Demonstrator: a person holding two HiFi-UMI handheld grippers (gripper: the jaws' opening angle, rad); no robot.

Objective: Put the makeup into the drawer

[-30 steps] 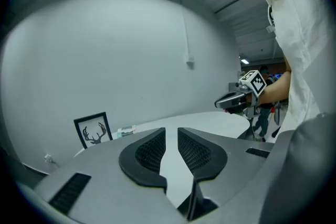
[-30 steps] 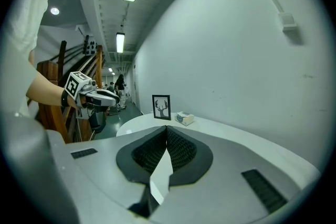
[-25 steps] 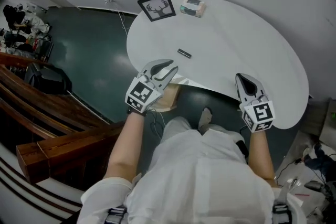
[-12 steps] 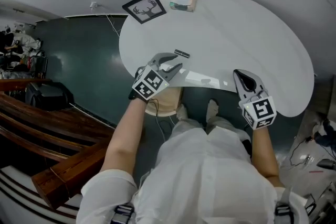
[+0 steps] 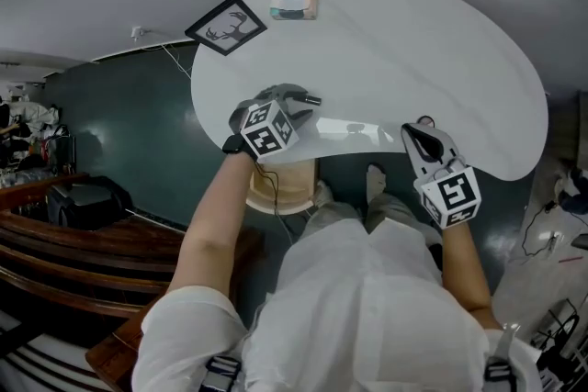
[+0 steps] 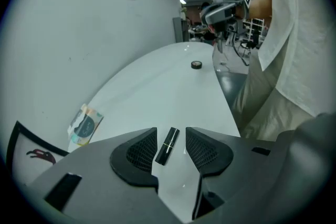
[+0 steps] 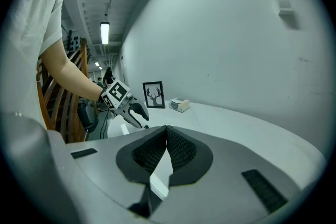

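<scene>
A black lipstick tube with a thin gold band lies on the white table. My left gripper points down over it. Its jaws have just been opening, and the tube lies between the pads without touching either. In the head view the left gripper sits at the table's near left edge, with the lipstick at its tips. My right gripper hovers at the near edge further right. Its jaws are shut, tips together, with nothing in them.
A framed deer picture leans at the far left, and a small packet lies beside it. A small round black item sits near the right gripper. A glossy white strip runs along the table's near edge. The person's legs are under it.
The left gripper has come down to the table, rolled over, and spread its jaws around the lipstick. The right gripper has sunk slightly.
</scene>
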